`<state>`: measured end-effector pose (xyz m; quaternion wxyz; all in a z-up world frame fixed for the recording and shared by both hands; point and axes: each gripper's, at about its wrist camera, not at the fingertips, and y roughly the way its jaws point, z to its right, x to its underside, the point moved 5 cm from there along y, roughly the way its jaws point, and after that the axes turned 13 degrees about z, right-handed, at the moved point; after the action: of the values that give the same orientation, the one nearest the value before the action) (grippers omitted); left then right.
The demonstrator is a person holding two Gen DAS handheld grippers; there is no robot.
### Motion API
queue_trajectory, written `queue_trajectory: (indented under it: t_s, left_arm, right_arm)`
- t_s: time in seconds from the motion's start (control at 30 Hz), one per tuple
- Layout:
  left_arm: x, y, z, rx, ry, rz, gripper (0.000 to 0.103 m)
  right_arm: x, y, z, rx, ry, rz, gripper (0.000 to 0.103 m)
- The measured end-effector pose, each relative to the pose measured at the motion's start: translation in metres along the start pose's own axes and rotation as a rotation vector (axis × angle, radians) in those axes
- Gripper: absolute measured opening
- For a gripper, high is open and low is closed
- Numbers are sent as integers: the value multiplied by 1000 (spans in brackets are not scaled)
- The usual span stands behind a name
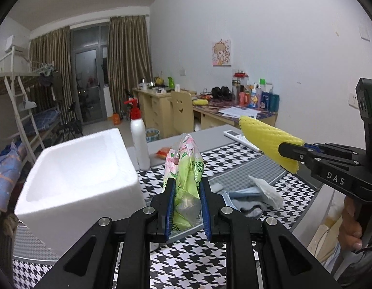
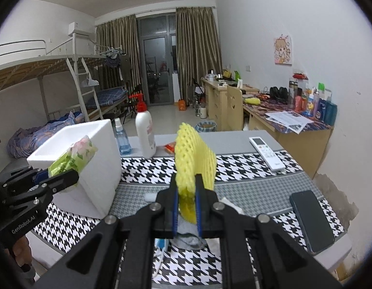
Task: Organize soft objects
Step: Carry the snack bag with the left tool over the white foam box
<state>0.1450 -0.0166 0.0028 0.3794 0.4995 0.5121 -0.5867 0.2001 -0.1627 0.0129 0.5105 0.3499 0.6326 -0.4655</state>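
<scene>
My left claw (image 1: pixel 186 187) was clamped on a soft green-and-pink plastic tissue pack (image 1: pixel 187 168), held upright above the desk (image 2: pixel 246 183) with its black-and-white houndstooth cloth. My right claw (image 2: pixel 186 187) pinched a yellow foam mesh sleeve (image 2: pixel 193 154), also lifted clear. Left of both sat an open white styrofoam box (image 1: pixel 82 175); behind it stood a white red-capped spray bottle (image 2: pixel 144 132). A dark phone (image 2: pixel 311 221) lay at my right.

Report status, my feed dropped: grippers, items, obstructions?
Left hand-held gripper shut on green tissue pack. Right hand-held gripper shut on yellow foam net. Foam box open, nothing blocking it.
</scene>
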Motion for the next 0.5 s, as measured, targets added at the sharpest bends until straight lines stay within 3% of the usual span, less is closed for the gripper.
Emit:
queue_trajectory:
  t_s: [0.5]
  left_arm:
    - [-26,-4,-25,-71,-11,53,21]
  right_arm:
    - [-26,12,-25,-89,-8,52,15]
